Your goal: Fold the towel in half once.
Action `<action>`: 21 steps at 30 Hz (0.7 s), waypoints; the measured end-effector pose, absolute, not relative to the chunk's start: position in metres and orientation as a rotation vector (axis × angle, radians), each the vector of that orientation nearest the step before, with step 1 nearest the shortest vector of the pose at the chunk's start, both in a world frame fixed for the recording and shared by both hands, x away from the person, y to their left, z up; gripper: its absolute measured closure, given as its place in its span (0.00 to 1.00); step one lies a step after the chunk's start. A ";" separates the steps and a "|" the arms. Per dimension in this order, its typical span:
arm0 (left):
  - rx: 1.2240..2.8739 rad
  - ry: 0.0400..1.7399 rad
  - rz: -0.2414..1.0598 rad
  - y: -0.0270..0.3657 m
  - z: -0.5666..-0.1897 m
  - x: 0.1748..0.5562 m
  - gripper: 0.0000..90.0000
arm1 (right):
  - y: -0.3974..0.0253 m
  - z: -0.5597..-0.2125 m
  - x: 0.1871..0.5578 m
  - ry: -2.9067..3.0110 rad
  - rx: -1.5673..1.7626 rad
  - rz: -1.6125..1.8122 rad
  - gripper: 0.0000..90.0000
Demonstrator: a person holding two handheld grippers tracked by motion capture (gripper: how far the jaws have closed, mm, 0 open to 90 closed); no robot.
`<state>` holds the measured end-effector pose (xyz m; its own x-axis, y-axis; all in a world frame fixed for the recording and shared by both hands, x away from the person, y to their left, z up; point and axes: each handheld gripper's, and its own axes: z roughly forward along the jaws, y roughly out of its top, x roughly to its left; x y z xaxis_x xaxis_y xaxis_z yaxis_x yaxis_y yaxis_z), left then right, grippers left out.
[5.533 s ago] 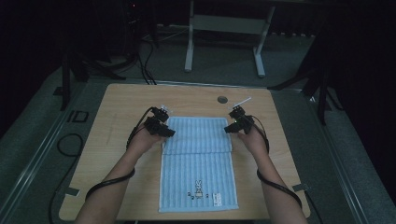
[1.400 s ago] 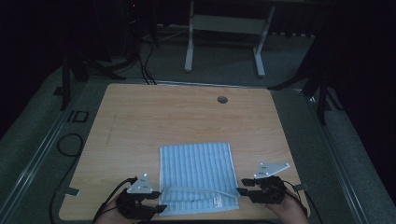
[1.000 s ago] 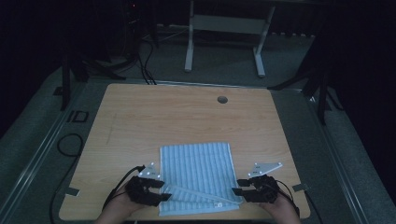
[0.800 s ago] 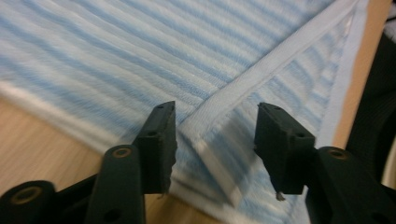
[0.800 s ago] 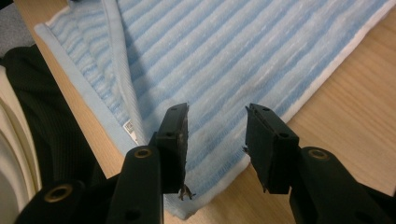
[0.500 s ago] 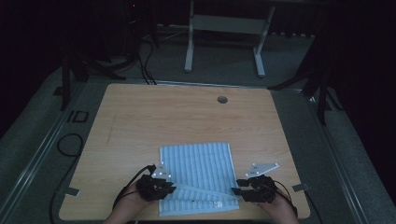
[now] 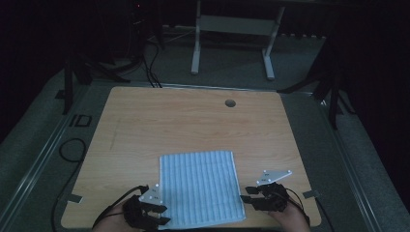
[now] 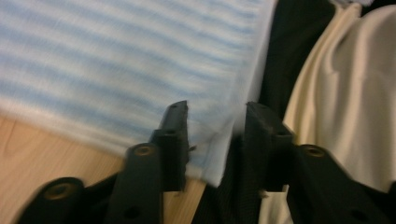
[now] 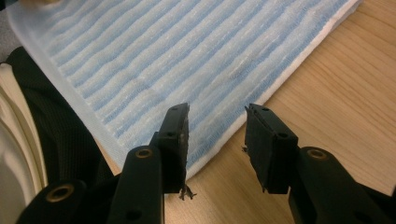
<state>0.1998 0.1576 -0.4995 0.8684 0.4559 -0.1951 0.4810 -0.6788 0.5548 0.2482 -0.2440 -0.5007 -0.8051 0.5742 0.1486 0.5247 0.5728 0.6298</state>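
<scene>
A blue-and-white striped towel [image 7: 200,186] lies flat and folded on the wooden table [image 7: 169,121], its near edge at the table's front edge. My left gripper [image 7: 162,215] sits at the towel's near left corner. In the left gripper view it [image 8: 215,126] is open, and the towel's [image 8: 116,56] corner lies loose in the gap between the jaws. My right gripper [image 7: 245,198] rests at the towel's right edge near the front. It [image 9: 217,126] is open too, astride the hem of the towel [image 9: 163,56] above bare wood [image 9: 336,84].
A round cable hole [image 7: 230,103] is in the table's far middle. A white stand's legs [image 7: 232,29] rise beyond the table and cables [image 7: 72,150] lie on the floor at the left. The person's black and cream clothing [image 8: 350,93] hangs close behind the front edge.
Since the oldest frame the towel's far half has been folded over toward the near edge. In the last second the raised near layer has settled flat and both grippers have edged inward.
</scene>
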 end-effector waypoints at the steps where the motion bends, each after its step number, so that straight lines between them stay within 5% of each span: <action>1: 2.388 0.722 -0.054 0.162 -0.500 0.204 0.65 | -0.243 -0.500 0.249 2.720 0.940 1.051 0.66; 9: 2.300 0.955 0.146 0.183 -0.507 0.250 0.56 | -0.237 -0.494 0.272 2.687 0.914 1.000 0.65; 21: 2.269 1.077 0.195 0.193 -0.513 0.312 0.56 | -0.225 -0.482 0.347 2.614 0.948 0.968 0.66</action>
